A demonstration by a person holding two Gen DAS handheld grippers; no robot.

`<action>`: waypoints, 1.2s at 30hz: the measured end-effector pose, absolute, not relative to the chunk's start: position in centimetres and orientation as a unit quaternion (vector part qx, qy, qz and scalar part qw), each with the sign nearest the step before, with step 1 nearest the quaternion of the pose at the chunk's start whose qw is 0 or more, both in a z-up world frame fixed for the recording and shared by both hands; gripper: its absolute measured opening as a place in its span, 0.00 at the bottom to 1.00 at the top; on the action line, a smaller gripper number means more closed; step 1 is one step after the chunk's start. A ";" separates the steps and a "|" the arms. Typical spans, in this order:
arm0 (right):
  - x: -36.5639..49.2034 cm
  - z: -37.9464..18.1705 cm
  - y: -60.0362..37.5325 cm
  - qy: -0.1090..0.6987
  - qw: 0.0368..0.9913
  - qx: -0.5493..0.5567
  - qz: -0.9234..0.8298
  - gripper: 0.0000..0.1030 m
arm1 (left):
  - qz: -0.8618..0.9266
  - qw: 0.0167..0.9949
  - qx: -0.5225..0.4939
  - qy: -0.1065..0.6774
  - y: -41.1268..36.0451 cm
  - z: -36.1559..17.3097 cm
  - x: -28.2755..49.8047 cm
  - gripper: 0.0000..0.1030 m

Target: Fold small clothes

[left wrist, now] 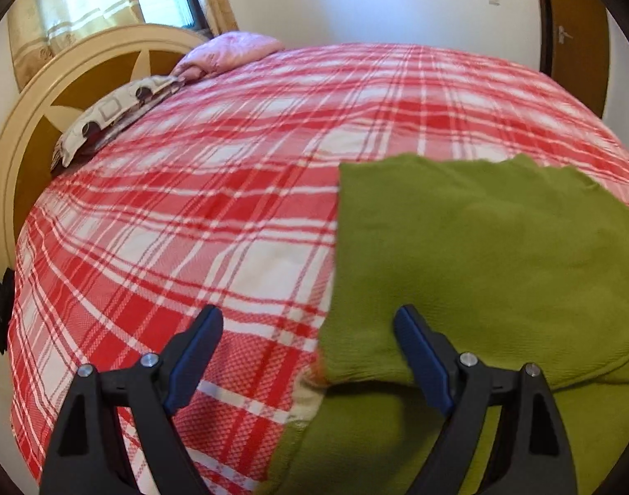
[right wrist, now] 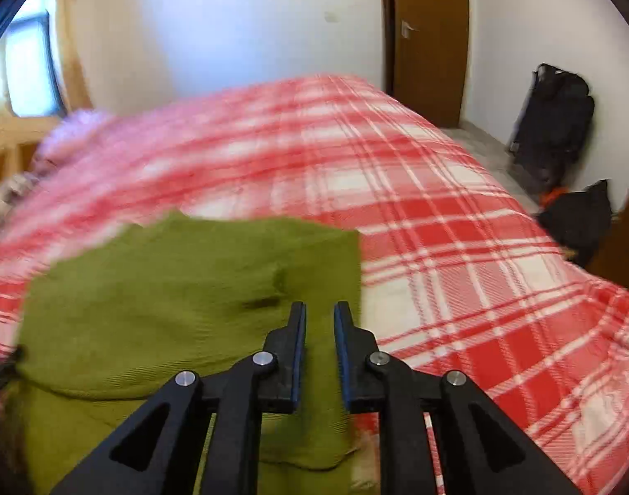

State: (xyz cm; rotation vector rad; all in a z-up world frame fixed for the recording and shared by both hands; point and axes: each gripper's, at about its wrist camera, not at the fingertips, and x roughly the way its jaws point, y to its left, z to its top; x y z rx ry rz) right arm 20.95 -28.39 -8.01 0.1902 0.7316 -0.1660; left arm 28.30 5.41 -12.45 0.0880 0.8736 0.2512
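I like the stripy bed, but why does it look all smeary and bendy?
Right wrist view: the bedspread is smeared on its left, sharper on its right; the window glares white. Left wrist view: mild blur, and the fisheye lens bulges the bedspread like a dome, with dark corners.

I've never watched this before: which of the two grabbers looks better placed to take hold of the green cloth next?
Probably the left gripper: its jaws stand wide open astride the edge of the green garment. The right gripper is over the cloth too, but its jaws are only a narrow gap apart and empty.
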 end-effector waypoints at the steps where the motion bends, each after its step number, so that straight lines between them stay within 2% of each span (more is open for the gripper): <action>1: 21.1 -7.9 -27.7 0.357 0.927 0.098 -0.058 0.14 | 0.121 0.898 0.035 0.423 5.7 -12.5 28.3 0.89; 6: 23.8 -9.4 -24.9 0.377 0.923 0.074 -0.018 0.14 | 0.136 0.898 0.048 0.416 5.0 -12.6 28.3 0.90; 8: 25.3 -11.4 -24.7 0.408 0.909 0.078 -0.019 0.14 | 0.151 0.899 0.061 0.405 4.7 -12.9 28.2 0.96; 12: 25.6 -12.2 -25.2 0.399 0.912 0.095 -0.011 0.14 | 0.163 0.898 0.056 0.405 5.2 -13.2 28.5 1.00; 21: 25.5 -12.4 -25.1 0.396 0.913 0.094 -0.012 0.15 | 0.158 0.899 0.036 0.407 5.6 -13.5 28.8 1.00; 22: 25.6 -12.3 -25.1 0.398 0.912 0.098 -0.001 0.24 | 0.156 0.899 0.033 0.407 5.6 -13.5 28.8 1.00; 23: 25.3 -12.0 -25.1 0.400 0.910 0.106 0.019 0.43 | 0.155 0.899 0.031 0.408 5.6 -13.5 28.8 1.00; 25: 23.9 -11.1 -24.8 0.396 0.909 0.125 0.042 0.64 | 0.146 0.900 0.030 0.410 5.7 -13.2 28.5 1.00; 36: 10.8 -8.0 -26.8 0.392 0.895 0.198 0.072 0.64 | 0.029 0.928 0.087 0.362 5.4 -9.5 20.7 1.00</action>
